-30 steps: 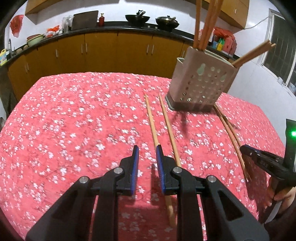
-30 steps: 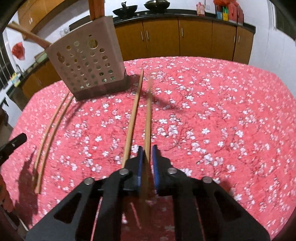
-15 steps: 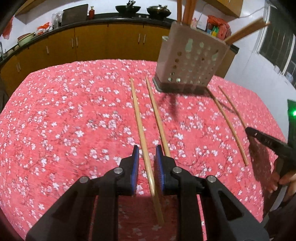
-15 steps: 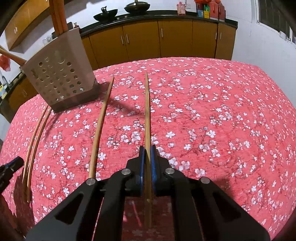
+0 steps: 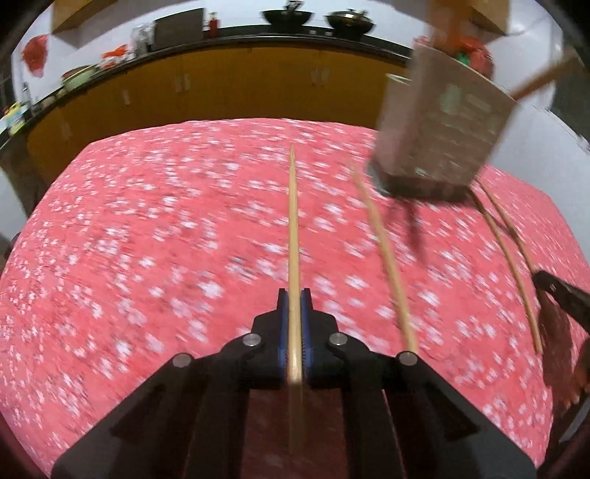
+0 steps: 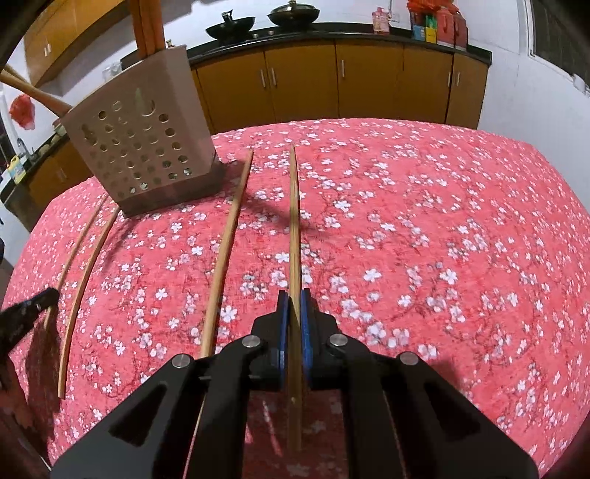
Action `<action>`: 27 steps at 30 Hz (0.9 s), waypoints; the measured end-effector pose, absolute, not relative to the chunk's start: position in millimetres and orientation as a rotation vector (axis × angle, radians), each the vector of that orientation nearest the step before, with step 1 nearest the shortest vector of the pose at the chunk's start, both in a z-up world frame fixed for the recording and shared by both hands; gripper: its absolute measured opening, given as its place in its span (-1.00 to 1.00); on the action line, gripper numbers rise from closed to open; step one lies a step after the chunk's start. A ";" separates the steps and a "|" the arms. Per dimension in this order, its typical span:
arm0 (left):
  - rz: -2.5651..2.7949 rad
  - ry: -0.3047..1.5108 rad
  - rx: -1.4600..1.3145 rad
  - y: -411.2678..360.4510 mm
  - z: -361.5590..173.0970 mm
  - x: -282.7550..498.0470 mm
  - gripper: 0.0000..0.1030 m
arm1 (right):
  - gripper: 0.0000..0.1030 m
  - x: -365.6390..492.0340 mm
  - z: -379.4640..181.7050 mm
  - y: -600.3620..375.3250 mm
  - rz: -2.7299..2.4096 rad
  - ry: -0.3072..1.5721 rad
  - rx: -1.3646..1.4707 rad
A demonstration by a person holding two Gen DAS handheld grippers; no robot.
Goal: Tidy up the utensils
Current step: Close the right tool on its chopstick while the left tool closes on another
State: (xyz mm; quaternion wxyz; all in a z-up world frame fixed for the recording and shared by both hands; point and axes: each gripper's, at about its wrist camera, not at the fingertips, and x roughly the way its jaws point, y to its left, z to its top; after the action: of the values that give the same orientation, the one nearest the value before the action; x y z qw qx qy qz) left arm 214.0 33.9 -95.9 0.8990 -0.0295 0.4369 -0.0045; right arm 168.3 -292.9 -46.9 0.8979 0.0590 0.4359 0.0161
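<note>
Left chopstick (image 5: 293, 239): grasped in the left gripper (image 5: 294, 306). The jaws have just been closing and the blue pads now pinch it near its near end. The rest runs straight ahead over the tablecloth (image 5: 147, 239). The left view is motion-blurred, so I can't tell if the stick is off the cloth.

Right chopstick (image 6: 294, 221): clamped in the right gripper (image 6: 294, 306), same way, with the far tip pointing at the cabinets (image 6: 332, 81).

Loose stick (image 6: 226, 250) lies flat just left of the right chopstick, roughly parallel to it, its far end near the holder's base.

Holder (image 6: 143, 154): beige, perforated, upright at the far side of the table, with several chopsticks (image 6: 149, 22) standing in it.

In the left view, another loose one (image 5: 383, 250) lies right of the held stick, running toward the holder.

Behind: counter with two woks (image 6: 230, 25).
</note>
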 end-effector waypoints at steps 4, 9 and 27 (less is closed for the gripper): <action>0.007 0.896 -0.098 52.2 -96.0 222.6 -0.84 | -0.85 174.8 -49.1 -293.5 0.023 0.893 0.126; -0.001 0.890 -0.109 54.4 -95.9 221.4 -0.83 | -0.85 178.7 -52.0 -293.1 0.024 0.886 0.131; -0.012 0.893 -0.103 55.8 -96.2 220.1 -0.82 | -0.84 176.2 -50.0 -294.0 0.031 0.886 0.139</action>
State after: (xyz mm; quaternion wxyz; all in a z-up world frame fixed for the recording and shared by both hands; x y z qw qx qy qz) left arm 220.1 55.8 -96.2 0.9006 -0.0499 0.4318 -0.0060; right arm 176.2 -294.0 -50.0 0.9010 0.0672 0.4283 0.0151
